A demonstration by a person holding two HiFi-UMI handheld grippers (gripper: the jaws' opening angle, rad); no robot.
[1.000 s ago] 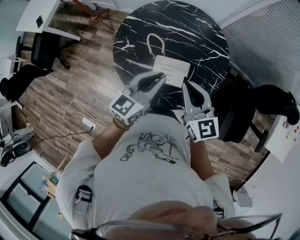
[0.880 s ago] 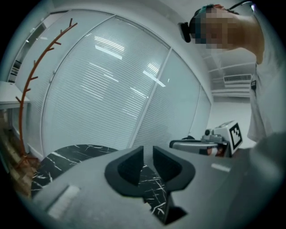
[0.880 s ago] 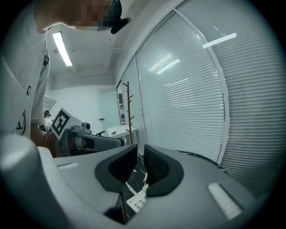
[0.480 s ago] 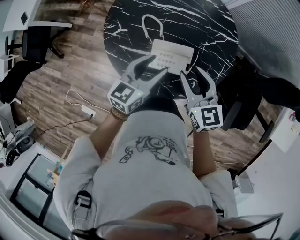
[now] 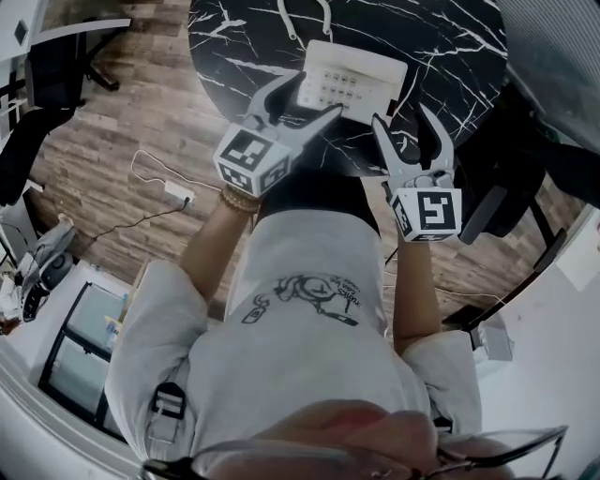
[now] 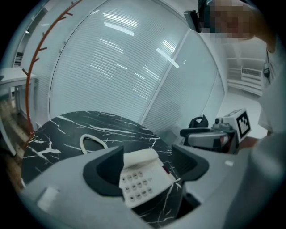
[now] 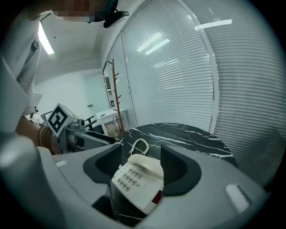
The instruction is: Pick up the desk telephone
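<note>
One desk telephone [image 5: 352, 80], white, handset seated on its cradle, keypad up, lying flat on the black marbled table [image 5: 450, 42] and not yet lifted. Framed in the gap of each claw in both gripper views, yet ahead of the pads, with no contact evident from either. Looped cord [image 5: 302, 17] trailing off beyond the phone's far end, farther from both claws.

Left gripper [image 5: 309, 97] just short of the phone's near left corner, jaws spread wide, just been opening, nothing pressed between them. Right gripper [image 5: 403, 114] just short of the near right edge, jaws likewise parted and just been opening, also empty. Both aimed forward and somewhat downward at the phone from the near side of the table.

Done so far, by the look of it: approach and opening of both claws. Left to do: closing the last gap, setting pads on either side of the body, clamping, then raising the set clear of the table. Worth watching, as a judgement: handset sliding off its cradle if tilted, cord dragging behind, smooth plastic slipping in a shallow pinch. Early in the task, grasp not begun.
</note>
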